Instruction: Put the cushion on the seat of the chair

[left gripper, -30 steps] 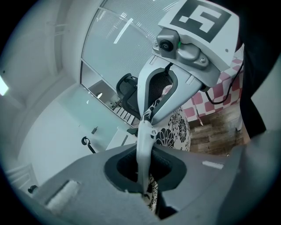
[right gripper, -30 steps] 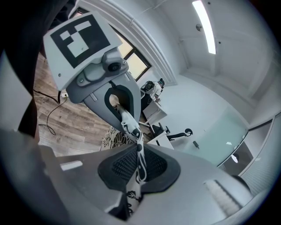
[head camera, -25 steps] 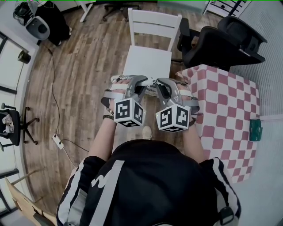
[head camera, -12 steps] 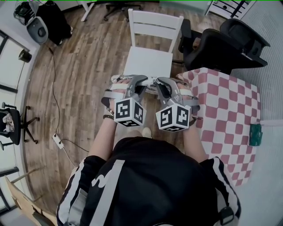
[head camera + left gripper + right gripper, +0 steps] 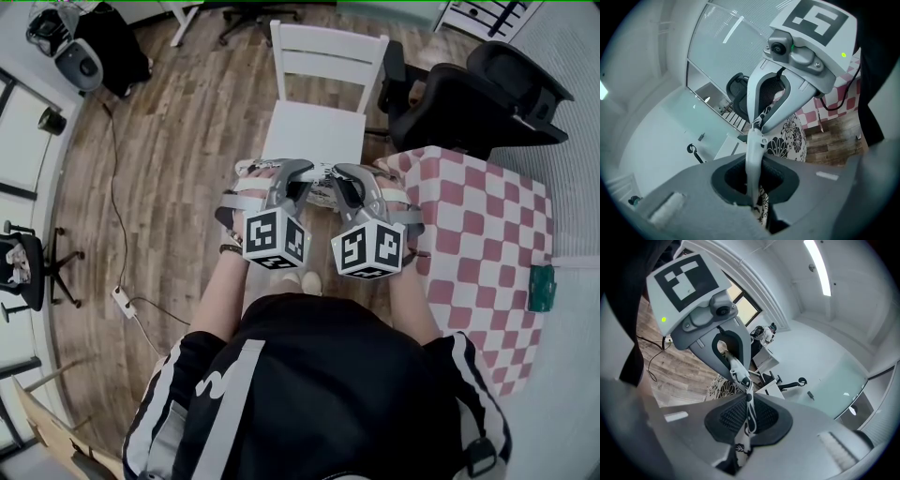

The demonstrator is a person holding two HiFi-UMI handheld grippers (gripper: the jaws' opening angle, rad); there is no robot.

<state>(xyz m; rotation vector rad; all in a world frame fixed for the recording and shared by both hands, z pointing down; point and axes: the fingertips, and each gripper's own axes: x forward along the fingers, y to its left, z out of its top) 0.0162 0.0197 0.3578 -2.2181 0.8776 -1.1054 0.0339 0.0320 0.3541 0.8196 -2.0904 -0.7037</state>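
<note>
Cushion, white fabric with black flowers, is pinched along one edge by my left gripper and right gripper, likely to spread it flat on the front edge of the white wooden chair.

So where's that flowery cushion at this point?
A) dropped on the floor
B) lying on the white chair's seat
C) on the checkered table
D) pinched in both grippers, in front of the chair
D: the left gripper and right gripper each have their jaws shut on the cushion, and the head view shows it held short of the chair seat.
</note>
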